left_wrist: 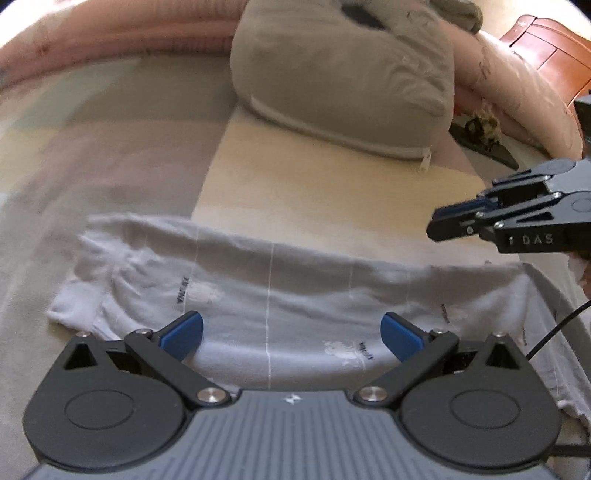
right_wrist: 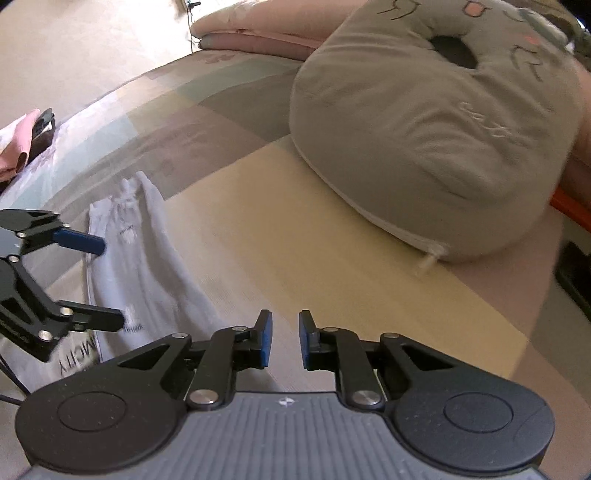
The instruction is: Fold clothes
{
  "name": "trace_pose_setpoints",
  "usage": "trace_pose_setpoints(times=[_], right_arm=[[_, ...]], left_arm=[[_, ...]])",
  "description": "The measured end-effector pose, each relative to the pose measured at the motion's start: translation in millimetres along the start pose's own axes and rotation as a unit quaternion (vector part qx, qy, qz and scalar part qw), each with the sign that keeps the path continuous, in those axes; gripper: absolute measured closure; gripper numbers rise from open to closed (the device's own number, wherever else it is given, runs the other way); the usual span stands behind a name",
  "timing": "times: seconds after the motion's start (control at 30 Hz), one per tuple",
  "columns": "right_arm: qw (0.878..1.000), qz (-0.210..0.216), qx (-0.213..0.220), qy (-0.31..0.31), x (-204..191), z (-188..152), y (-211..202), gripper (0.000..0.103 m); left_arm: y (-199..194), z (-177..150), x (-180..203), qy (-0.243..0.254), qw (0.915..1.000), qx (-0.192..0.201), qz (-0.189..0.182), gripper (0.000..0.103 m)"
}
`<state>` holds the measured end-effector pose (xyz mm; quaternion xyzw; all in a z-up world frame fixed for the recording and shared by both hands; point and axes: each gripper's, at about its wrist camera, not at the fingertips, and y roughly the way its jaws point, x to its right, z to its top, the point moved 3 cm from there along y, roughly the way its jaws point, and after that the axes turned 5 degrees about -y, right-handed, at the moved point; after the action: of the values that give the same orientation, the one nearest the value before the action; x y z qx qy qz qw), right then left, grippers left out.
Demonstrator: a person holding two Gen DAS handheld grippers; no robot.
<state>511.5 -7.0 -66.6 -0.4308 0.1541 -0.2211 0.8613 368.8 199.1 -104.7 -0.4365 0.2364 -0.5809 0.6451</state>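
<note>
Left wrist view, left gripper (left_wrist: 291, 332): black linkage with blue pads, jaws spread wide, nothing between them, hovering right over the cloth.
Right wrist view, right gripper (right_wrist: 285, 343): same black-and-blue build, jaws only a crack apart, nothing in the gap, out over bare bedding and clear of the cloth.
Garment: white knit garment with thin pale stripes and small printed marks (left_wrist: 266, 291) lay flattened in a long band on the bed, one end bunched and rumpled at the left of the left wrist view.
Surface: patchwork bedspread in beige, grey and cream panels (left_wrist: 314, 199) under it all.
Background: big grey-green plush cushion with a hole in the middle (right_wrist: 443, 129) sat well behind the garment; folded pink quilt (right_wrist: 255, 35) lay beyond that.
Done so far: looked like at least one lengthwise fold was in, since the piece read as a narrow strip.
Left to do: probably smoothing that bunched end, then folding the strip across into a compact stack.
Hold status: neither tool had cloth.
</note>
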Motion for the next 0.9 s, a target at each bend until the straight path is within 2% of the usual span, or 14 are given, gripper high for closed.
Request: trace_pose_setpoints(times=[0.17, 0.3, 0.63, 0.77, 0.9], right_arm=[[1.0, 0.013, -0.004, -0.016, -3.5, 12.4, 12.6, 0.084], [0.998, 0.051, -0.012, -0.034, -14.1, 13.7, 22.3, 0.081], [0.983, 0.14, -0.037, -0.112, -71.6, -10.7, 21.5, 0.079], [0.981, 0.148, -0.044, -0.121, -78.9, -18.7, 17.4, 0.075], [0.98, 0.147, -0.036, -0.128, -81.8, -18.2, 9.7, 0.075]], left_arm=[[-5.9, -19.5, -3.0, 0.063, 0.9976, -0.013, 0.025, 0.001], [-10.9, -28.1, -1.9, 0.091, 0.9952, -0.018, 0.029, 0.001], [-18.8, -18.9, -15.4, 0.038, 0.9991, -0.008, 0.015, 0.001], [-25.3, -7.1, -20.8, 0.006, 0.9999, 0.01, 0.01, 0.001], [-14.3, -0.8, -24.2, 0.002, 0.9997, 0.006, 0.025, 0.001]])
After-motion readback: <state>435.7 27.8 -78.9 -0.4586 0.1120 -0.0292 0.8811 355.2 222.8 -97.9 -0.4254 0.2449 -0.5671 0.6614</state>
